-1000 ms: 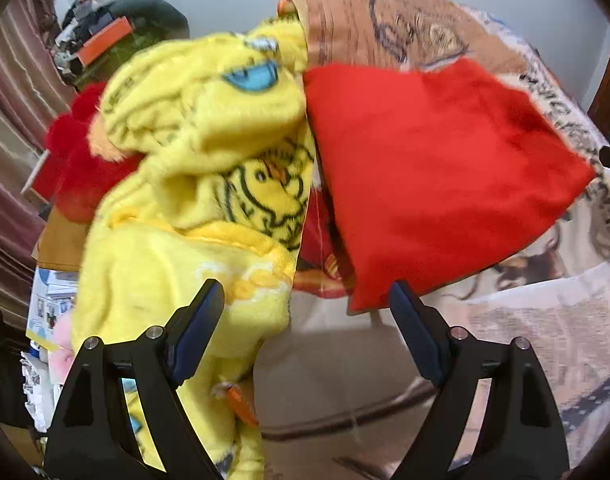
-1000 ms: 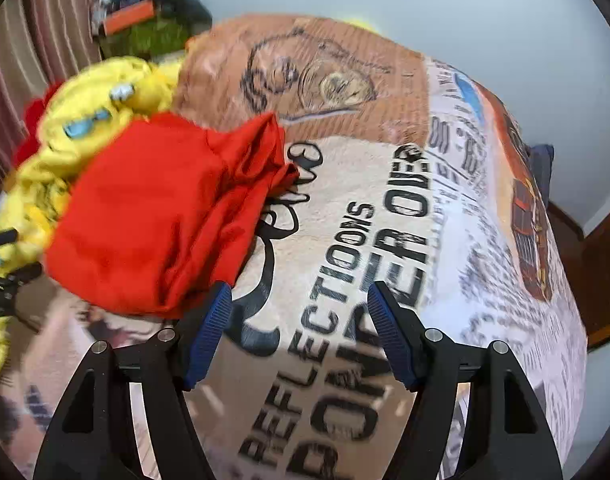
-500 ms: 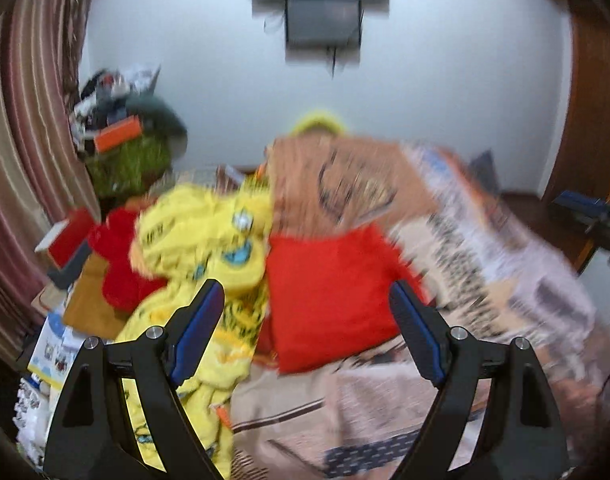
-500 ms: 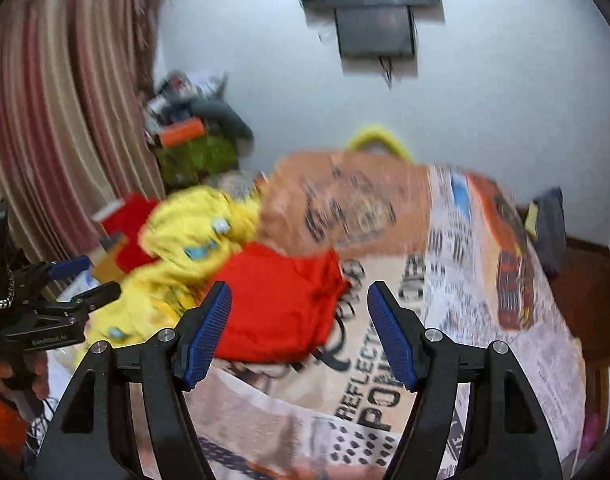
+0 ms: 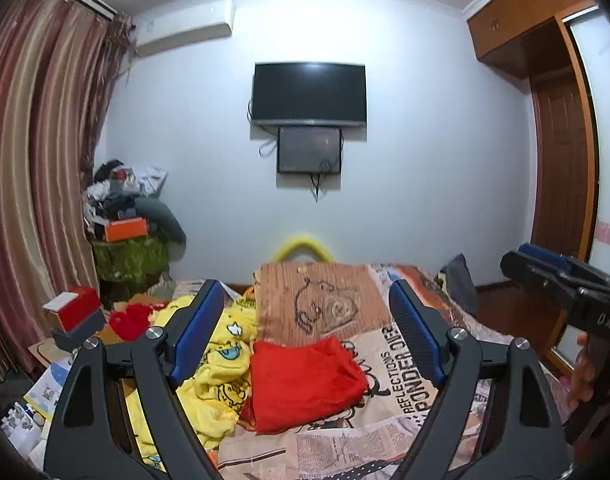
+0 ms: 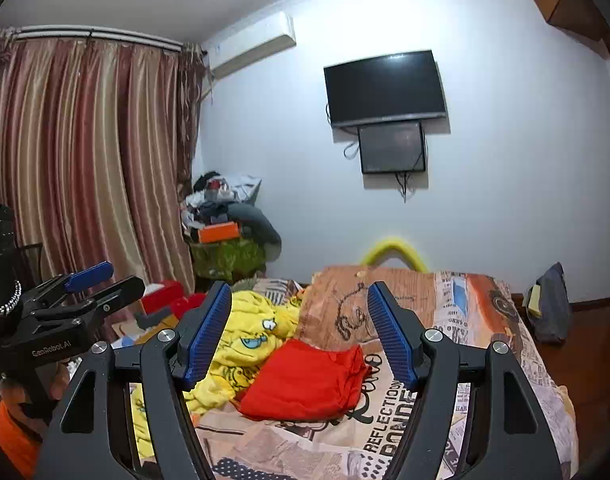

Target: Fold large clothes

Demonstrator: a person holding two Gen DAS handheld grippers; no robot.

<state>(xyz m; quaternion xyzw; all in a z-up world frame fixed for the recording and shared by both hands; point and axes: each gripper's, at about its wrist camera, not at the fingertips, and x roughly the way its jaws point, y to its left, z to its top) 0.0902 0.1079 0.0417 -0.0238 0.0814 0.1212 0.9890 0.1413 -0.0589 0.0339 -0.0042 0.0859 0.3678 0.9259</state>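
Both tools, your left tool and right tool, hang spread and empty, held back from the folded red garment on the bed ahead, probably since that fold looks finished.

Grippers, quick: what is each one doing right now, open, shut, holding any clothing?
Left gripper: open, holding nothing.
Right gripper: open, holding nothing.

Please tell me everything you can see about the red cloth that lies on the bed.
The red folded garment is plain, bright red, soft-looking fabric with no print. It lies fairly flat, with wrinkled edges on its right side. It rests on the newspaper-print bedspread, and its left edge touches the yellow cartoon-print fleece. No gripper touches it.
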